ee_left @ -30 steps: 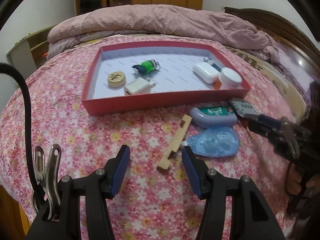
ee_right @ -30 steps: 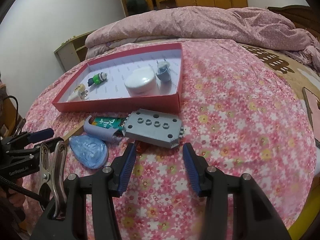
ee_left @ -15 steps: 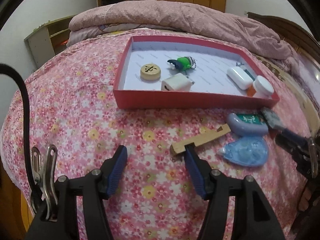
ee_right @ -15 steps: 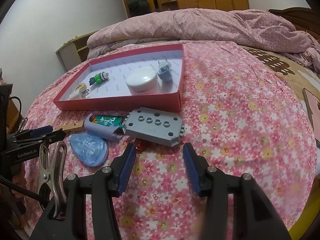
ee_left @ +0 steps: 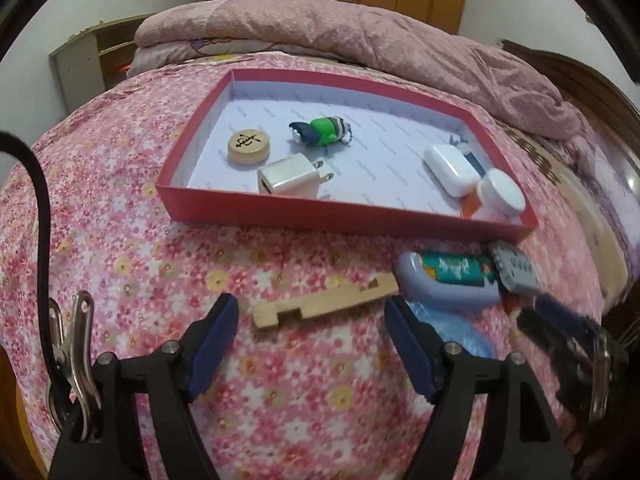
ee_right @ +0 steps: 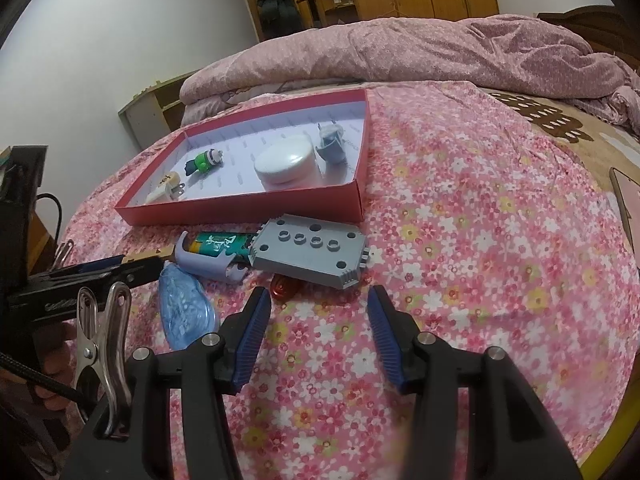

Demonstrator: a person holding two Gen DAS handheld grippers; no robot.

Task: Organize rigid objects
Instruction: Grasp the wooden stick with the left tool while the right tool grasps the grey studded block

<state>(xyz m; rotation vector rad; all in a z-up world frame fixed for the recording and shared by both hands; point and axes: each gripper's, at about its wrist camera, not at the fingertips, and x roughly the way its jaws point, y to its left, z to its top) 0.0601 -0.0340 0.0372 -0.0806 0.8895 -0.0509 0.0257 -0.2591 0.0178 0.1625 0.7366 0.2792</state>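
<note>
A red tray (ee_left: 344, 216) (ee_right: 240, 210) on the flowered bed holds a wooden chess piece (ee_left: 248, 147), a white charger (ee_left: 290, 179), a green toy (ee_left: 324, 130), a white case (ee_left: 450, 169) and a white-capped jar (ee_left: 502, 196) (ee_right: 288, 162). In front of it lie a notched wooden stick (ee_left: 326, 306), a lilac case with a green tube (ee_left: 448, 276) (ee_right: 212, 256), a clear blue tape dispenser (ee_right: 184, 312), a grey studded block (ee_right: 310, 252) and a small red piece (ee_right: 284, 286). My left gripper (ee_left: 312, 316) is open just before the stick. My right gripper (ee_right: 316, 308) is open just before the grey block.
A rumpled pink quilt (ee_left: 360, 44) lies behind the tray. A wooden headboard (ee_left: 580, 84) is at the right, a low shelf (ee_left: 96, 56) at the left, wardrobes at the back. A flat pink object (ee_right: 626, 200) lies at the bed's right edge.
My left gripper has swung left and moved closer, so the wooden stick now lies between its fingertips. My right gripper has stayed nearly still before the grey block.
</note>
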